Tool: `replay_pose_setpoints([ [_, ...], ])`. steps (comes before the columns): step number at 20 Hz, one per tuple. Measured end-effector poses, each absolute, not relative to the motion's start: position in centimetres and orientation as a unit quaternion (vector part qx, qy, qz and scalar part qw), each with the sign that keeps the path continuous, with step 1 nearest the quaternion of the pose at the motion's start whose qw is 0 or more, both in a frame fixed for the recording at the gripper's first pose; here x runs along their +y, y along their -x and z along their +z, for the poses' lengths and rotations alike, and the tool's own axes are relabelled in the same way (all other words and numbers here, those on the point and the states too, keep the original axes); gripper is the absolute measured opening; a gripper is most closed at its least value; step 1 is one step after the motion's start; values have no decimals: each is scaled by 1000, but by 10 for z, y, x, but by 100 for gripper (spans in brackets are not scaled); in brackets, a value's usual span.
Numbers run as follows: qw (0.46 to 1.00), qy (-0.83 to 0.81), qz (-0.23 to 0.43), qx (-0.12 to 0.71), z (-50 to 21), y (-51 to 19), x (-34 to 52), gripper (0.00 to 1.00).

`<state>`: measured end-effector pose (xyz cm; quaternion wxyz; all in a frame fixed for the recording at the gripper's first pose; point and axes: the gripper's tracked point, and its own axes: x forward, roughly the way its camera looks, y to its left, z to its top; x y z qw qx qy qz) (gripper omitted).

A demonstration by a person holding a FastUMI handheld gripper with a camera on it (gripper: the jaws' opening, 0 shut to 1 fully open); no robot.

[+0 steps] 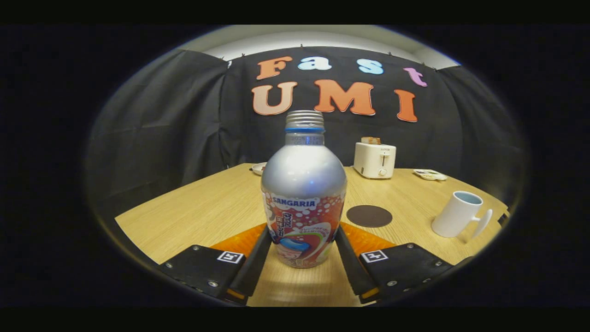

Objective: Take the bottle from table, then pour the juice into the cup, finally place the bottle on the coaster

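Warm, even overhead light on the table (198, 212); a soft glare patch on the bottle (303, 193) at its silver shoulder, a sheen on the wood under it at 6 o'clock; the cup (456, 214) casts a short shadow towards 5 o'clock; strong fisheye bending at the rim, darkening outward; centre sharp, gripper (302, 263) fingers slightly soft alongside the bottle.

Your gripper (302, 251) has its two fingers touching the sides of the bottle (303, 193); the bottle stands upright on the table (203, 207); beyond the fingers, to the right, lie the coaster (369, 216) and the cup (457, 214).
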<state>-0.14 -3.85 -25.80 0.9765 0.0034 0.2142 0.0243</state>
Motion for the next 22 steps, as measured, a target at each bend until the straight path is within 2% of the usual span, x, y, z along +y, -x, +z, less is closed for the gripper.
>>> replay_pose_setpoints([
  [10, 958, -177, 36, 222, -248, -11, -30, 77],
  [22, 879, -435, -31, 193, -253, -30, -78, 76],
])
